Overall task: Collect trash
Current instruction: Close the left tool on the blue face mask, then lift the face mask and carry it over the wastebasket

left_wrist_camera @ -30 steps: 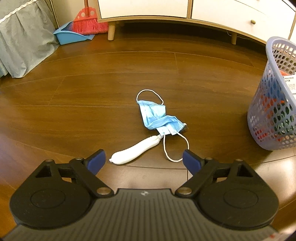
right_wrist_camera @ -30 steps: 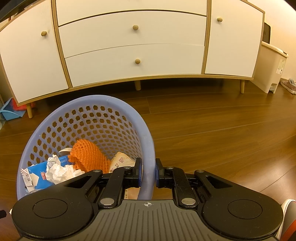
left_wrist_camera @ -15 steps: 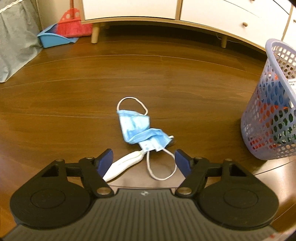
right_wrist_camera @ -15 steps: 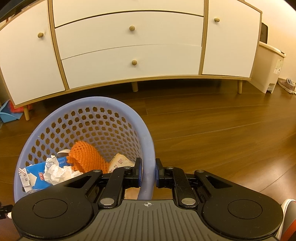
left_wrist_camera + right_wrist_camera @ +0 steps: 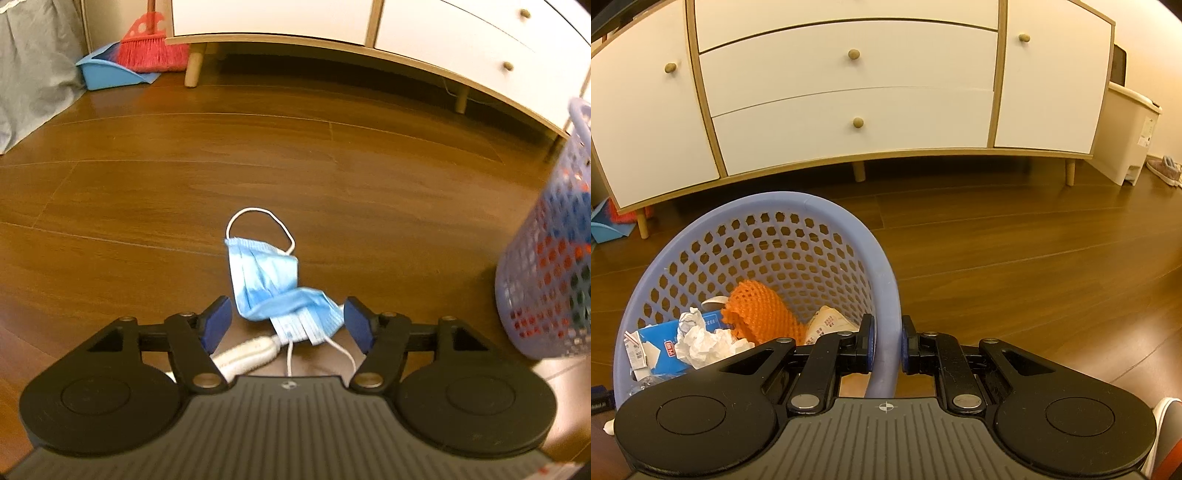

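- Two blue pads of the left gripper (image 5: 287,324) stand wide apart with nothing between them pressed; it has come closer to the blue face mask (image 5: 275,286) than a second ago, and the mask's folded end now lies between the pads on the wooden floor (image 5: 184,177).
- A white tube-shaped piece (image 5: 245,357) lies touching the mask's near end, now partly hidden under the gripper body; earlier it showed whole.
- The basket (image 5: 546,288) stands at the right edge, well apart from the mask, blurred.
- In the right wrist view, the right gripper (image 5: 885,345) stays clamped on the basket (image 5: 775,251) rim, one pad inside, one outside, as before.
- Inside lie an orange net (image 5: 757,314), crumpled paper (image 5: 701,341) and a blue carton (image 5: 661,349); the white cabinet (image 5: 849,103) stands behind.
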Demonstrator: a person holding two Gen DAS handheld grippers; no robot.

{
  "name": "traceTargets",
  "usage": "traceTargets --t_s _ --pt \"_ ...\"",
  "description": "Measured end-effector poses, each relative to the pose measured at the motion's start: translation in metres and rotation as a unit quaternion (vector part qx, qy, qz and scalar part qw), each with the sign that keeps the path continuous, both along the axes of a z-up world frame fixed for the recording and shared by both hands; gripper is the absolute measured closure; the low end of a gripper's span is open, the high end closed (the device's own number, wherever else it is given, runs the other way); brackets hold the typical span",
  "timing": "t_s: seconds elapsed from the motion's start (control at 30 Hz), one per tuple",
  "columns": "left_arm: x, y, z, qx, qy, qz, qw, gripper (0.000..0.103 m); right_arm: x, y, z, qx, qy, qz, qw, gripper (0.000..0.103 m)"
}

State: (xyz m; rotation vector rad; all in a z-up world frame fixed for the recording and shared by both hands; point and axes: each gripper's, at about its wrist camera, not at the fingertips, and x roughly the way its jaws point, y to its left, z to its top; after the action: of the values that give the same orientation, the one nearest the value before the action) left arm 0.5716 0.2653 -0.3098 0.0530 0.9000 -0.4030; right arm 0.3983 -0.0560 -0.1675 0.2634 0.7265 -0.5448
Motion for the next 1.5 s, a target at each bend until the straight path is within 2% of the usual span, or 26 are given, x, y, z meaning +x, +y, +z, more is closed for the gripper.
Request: traceTargets --t_s 0.3,0.4,0.47,0.57,0.6,0.77,1.1,1.5 --pt "0.018 -0.008 -0.018 0.001 0.013 -0.002 0.9999 0.041 0.000 -0.001 -0.002 -0.002 0.000 -0.005 1.000 0.093" --pt "0.024 -0.011 -0.025 0.001 0.017 -0.002 0.9998 0.045 0.000 0.000 -0.003 -0.002 0.001 -0.006 1.000 0.093" --pt "0.025 -0.014 -0.028 0.003 0.021 -0.008 0.9997 0.054 0.000 -0.001 -0.003 -0.001 0.002 -0.008 1.000 0.093" --pt "0.023 -0.018 -0.029 0.011 0.015 -0.021 0.9996 0.076 0.002 0.000 -0.003 0.000 0.003 -0.010 1.000 0.093" --pt "0.022 -0.019 -0.030 0.012 0.015 -0.024 0.9995 0.087 0.003 0.001 -0.003 0.000 0.003 -0.010 1.000 0.093" --pt "0.020 -0.015 -0.029 0.011 0.012 -0.028 0.9995 0.099 0.003 0.002 -0.002 0.001 0.002 -0.010 1.000 0.093" --pt "0.013 -0.008 -0.007 -0.004 -0.002 -0.029 0.9996 0.101 0.003 0.002 -0.002 0.000 0.002 -0.010 1.000 0.093" --pt "-0.012 0.006 0.052 -0.044 -0.041 -0.040 0.9974 0.101 0.003 -0.001 -0.001 0.008 0.001 -0.013 1.000 0.093"
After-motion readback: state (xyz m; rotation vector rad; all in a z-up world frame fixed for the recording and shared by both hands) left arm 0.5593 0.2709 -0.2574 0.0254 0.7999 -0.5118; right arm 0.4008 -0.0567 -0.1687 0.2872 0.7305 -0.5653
